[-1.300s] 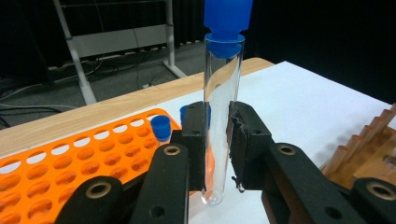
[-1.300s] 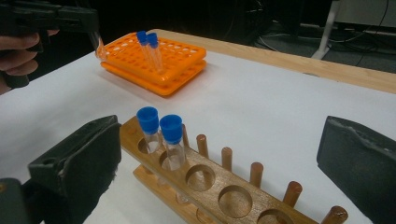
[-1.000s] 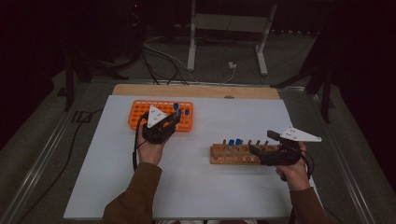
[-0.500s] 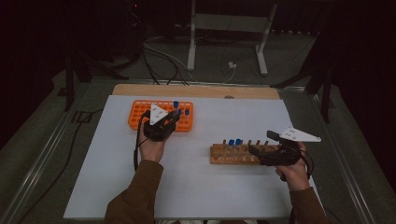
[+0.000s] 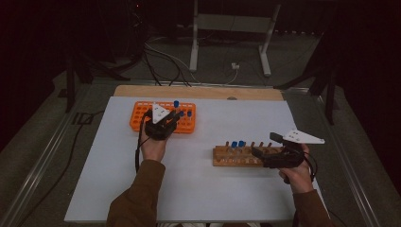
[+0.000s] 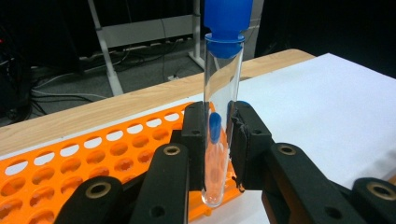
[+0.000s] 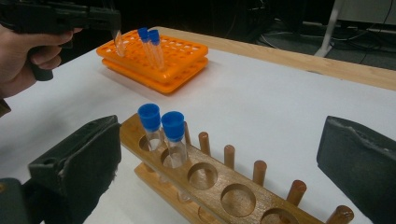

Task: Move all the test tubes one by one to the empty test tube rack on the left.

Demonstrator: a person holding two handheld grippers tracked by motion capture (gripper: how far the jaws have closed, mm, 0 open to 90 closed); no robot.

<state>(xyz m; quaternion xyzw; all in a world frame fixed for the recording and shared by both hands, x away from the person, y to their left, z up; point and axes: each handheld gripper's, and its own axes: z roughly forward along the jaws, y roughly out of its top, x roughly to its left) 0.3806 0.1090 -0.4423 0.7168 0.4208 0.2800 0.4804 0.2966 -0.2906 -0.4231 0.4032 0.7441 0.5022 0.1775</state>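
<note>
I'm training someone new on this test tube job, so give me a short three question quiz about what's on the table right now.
1. True or false: the left gripper is shut on a blue-capped test tube.
2. How many capped tubes stand in the wooden rack?
3. Are the jaws of the right gripper A) shut on a tube, B) open on either side of the wooden rack, or C) pressed on the orange rack?

Key:
1. True; the tube stands upright between the pads, over the orange rack's edge.
2. Two, side by side at one end.
3. B.
</note>
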